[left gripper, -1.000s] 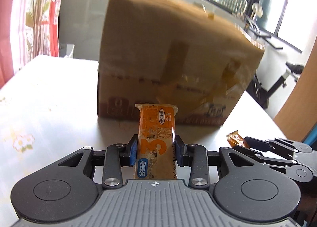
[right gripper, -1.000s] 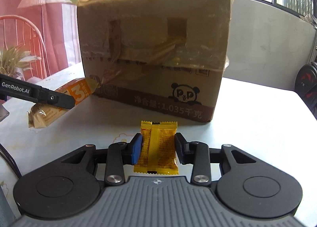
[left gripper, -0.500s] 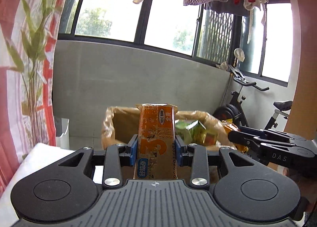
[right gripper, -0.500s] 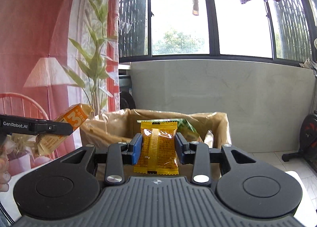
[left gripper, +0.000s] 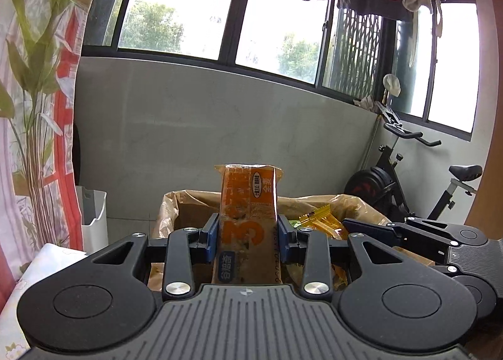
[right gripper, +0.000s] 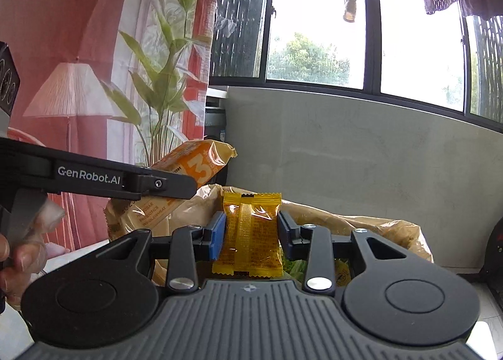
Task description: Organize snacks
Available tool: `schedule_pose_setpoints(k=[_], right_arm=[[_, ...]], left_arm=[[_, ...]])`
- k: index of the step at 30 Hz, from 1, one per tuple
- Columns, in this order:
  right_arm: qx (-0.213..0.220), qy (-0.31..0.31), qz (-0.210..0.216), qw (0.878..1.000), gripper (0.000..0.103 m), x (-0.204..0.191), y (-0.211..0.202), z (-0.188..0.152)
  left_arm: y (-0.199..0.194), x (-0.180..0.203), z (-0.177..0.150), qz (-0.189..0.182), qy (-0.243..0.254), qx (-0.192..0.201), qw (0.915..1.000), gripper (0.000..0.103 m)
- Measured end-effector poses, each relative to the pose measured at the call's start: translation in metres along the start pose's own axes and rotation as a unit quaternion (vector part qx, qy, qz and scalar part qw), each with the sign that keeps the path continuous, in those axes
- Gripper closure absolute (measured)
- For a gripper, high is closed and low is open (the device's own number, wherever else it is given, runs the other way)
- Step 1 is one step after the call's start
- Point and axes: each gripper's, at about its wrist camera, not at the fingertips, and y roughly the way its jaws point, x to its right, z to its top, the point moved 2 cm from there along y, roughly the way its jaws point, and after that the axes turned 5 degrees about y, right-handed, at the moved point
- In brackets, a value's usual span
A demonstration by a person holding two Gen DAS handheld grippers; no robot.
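Left tongs (left gripper: 247, 231) grip an orange snack bar (left gripper: 246, 224), right tongs (right gripper: 251, 231) a yellow packet (right gripper: 250, 231), the open cardboard box (left gripper: 361, 204) just beyond both.

The cardboard box (left gripper: 176, 212) shows only its open rim; both gripper bodies hide its walls and most of its contents. The orange snack bar's (left gripper: 246, 224) lower end is cut off behind the left gripper's body, and its small print is unreadable. The person's hand (right gripper: 19, 253) is cropped by the left edge.

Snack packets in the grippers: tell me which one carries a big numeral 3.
The tall orange packet in the left gripper; the right gripper holds a shorter yellow packet without one.
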Motion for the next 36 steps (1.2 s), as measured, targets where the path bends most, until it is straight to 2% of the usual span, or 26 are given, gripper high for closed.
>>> schedule_pose_setpoints(k=[4,5,7,9,13,17,20,23,25,28,32,36], right_arm=[[-0.018,0.015,0.001,1.0,0.062,0.006,0.005,-0.007],[-0.024,0.017,0.002,1.0,0.062,0.007,0.005,-0.008],[-0.026,0.013,0.0,1.0,0.054,0.006,0.002,-0.009],[-0.024,0.01,-0.008,1.0,0.046,0.006,-0.003,-0.009],[-0.022,0.019,-0.015,0.999,0.039,0.009,-0.017,-0.005],[-0.021,0.026,-0.03,0.999,0.025,0.009,-0.033,0.001],[-0.024,0.037,-0.038,0.998,0.017,0.009,-0.049,0.007],[-0.021,0.052,-0.051,0.997,0.008,0.008,-0.069,0.014],[-0.017,0.061,-0.048,0.997,0.0,0.006,-0.084,0.019],[-0.009,0.072,-0.039,0.997,0.0,-0.001,-0.107,0.027],[0.001,0.068,-0.063,0.996,0.0,-0.016,-0.14,0.034],[-0.004,0.086,-0.062,0.994,0.0,-0.027,-0.169,0.035]], left_arm=[[0.009,-0.012,-0.004,0.002,-0.014,-0.014,0.9998,0.061],[0.008,-0.014,-0.003,0.002,-0.018,-0.016,0.9997,0.049],[0.004,-0.02,-0.002,0.006,-0.033,-0.012,0.9994,0.033],[-0.003,-0.021,0.001,0.011,-0.039,-0.006,0.9992,0.031],[-0.017,-0.017,0.007,0.013,-0.028,-0.017,0.9994,0.027],[-0.035,-0.012,0.013,0.029,-0.013,-0.029,0.9991,0.012],[-0.051,-0.008,0.017,0.041,0.001,-0.032,0.9987,0.011],[-0.072,-0.005,0.022,0.048,0.01,-0.024,0.9985,0.005],[-0.088,-0.001,0.025,0.057,0.013,-0.02,0.9981,0.004],[-0.113,0.004,0.029,0.078,0.005,-0.012,0.9969,0.003],[-0.145,0.012,0.028,0.098,-0.008,-0.012,0.995,0.001],[-0.178,0.024,0.027,0.121,0.012,-0.008,0.9926,0.0]])
